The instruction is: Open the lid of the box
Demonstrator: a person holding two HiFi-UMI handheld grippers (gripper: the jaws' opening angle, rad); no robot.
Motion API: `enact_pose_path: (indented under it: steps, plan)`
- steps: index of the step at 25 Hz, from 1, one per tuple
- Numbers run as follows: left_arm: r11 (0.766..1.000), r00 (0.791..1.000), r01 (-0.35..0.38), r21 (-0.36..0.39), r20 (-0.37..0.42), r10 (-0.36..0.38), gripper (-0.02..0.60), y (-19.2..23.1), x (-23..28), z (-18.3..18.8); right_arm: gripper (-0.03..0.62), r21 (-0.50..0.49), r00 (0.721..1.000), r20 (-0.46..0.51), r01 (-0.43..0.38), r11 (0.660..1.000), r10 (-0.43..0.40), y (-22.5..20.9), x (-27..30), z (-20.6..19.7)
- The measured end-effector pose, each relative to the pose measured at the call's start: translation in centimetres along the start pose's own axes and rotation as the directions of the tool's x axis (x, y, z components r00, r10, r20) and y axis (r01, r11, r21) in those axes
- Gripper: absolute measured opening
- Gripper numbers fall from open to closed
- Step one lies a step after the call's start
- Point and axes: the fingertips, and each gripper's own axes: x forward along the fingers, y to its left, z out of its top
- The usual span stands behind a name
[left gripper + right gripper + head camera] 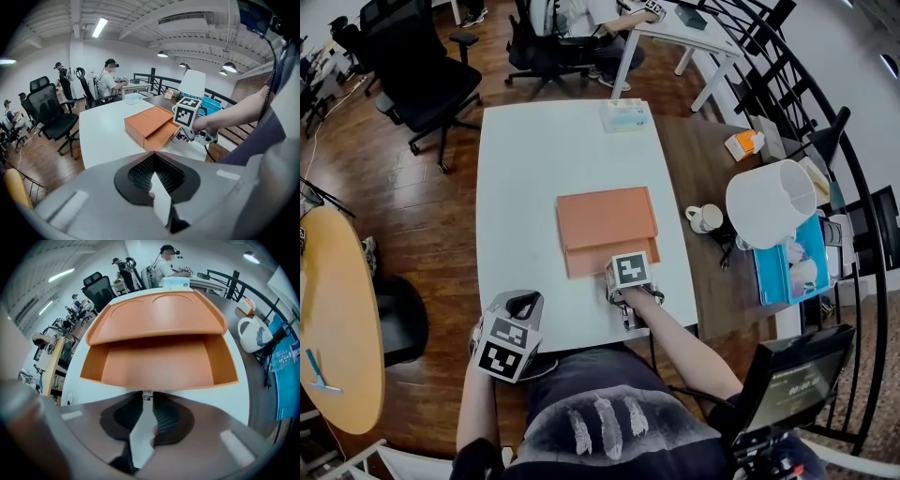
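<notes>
Gripping tab (146, 394) to slide box (154, 319) open: right hand-held gripper (146, 399), clamped. Left hand-held gripper (155, 157): closed, empty, held clear.

A white table (525, 187) carries an orange box (605, 214), its drawer (598, 259) slid out toward the near edge, and a tissue box (625, 114) at the far edge.

Wood floor (422, 216), white table (525, 187), black office chairs (427, 75), round yellow table (337, 309), ceiling strip light (99, 27).
</notes>
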Motion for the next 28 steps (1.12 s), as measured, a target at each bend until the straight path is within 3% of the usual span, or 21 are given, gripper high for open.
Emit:
enact_pose_path:
  steps: [11,16,21,25,28]
  plan:
    - [1.000,1.000,0.007,0.013,0.005,-0.007,0.014,-0.3,-0.3,-0.3,0.067,-0.004,1.000,0.009,-0.013,1.000,0.013,0.2,-0.1,-1.6]
    - [1.000,1.000,0.012,0.024,0.011,-0.012,0.014,-0.6,-0.2,0.0,0.067,-0.019,0.999,-0.033,-0.034,0.999,0.033,0.2,-0.4,-2.9]
    - [0.999,1.000,0.016,0.034,0.013,-0.016,0.014,-0.9,-0.2,-0.2,0.067,-0.130,0.997,-0.073,-0.010,0.991,0.000,-0.1,-0.3,-3.4]
    - [0.999,1.000,0.012,0.035,0.016,-0.012,0.014,-0.9,-0.3,-0.2,0.067,-0.096,0.998,-0.061,-0.024,0.995,0.018,0.1,-0.1,-3.9]
    - [0.999,1.000,0.012,0.038,0.015,-0.013,0.014,-1.0,-0.4,-0.2,0.066,-0.157,0.994,-0.111,-0.015,0.987,-0.002,0.0,-0.4,-4.3]
